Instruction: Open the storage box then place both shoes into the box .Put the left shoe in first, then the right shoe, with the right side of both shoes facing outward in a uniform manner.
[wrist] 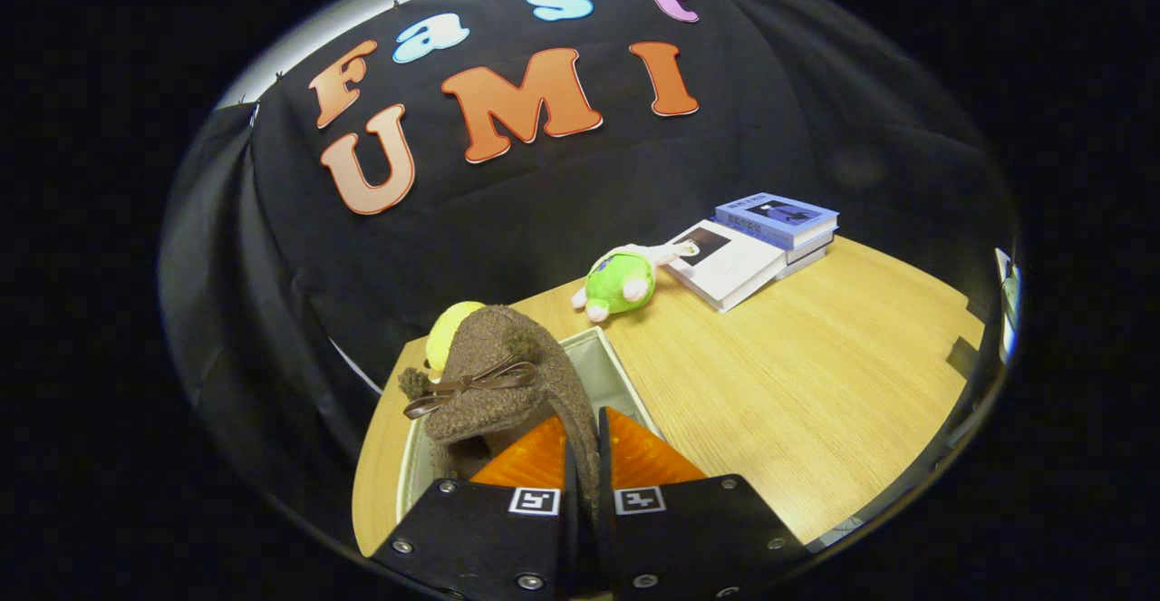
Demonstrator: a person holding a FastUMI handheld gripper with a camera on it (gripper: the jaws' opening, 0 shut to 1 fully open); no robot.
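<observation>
My gripper [581, 456] is shut on the rim of a brown fuzzy shoe [507, 374] with a dark ribbon bow. Both orange fingers [530, 460] press the shoe's side wall between them. The shoe hangs toe-up over the open grey fabric storage box [616, 374], whose pale rim shows on either side of the shoe. The box's inside is mostly hidden by the shoe and the fingers. I cannot tell whether another shoe lies in the box.
The box stands on a light wooden table [797, 383]. A yellow-green ball [449, 329] lies just behind the shoe. Beyond the box lie a green plush toy [621, 282] and a stack of books [757, 243], one leaning against the pile.
</observation>
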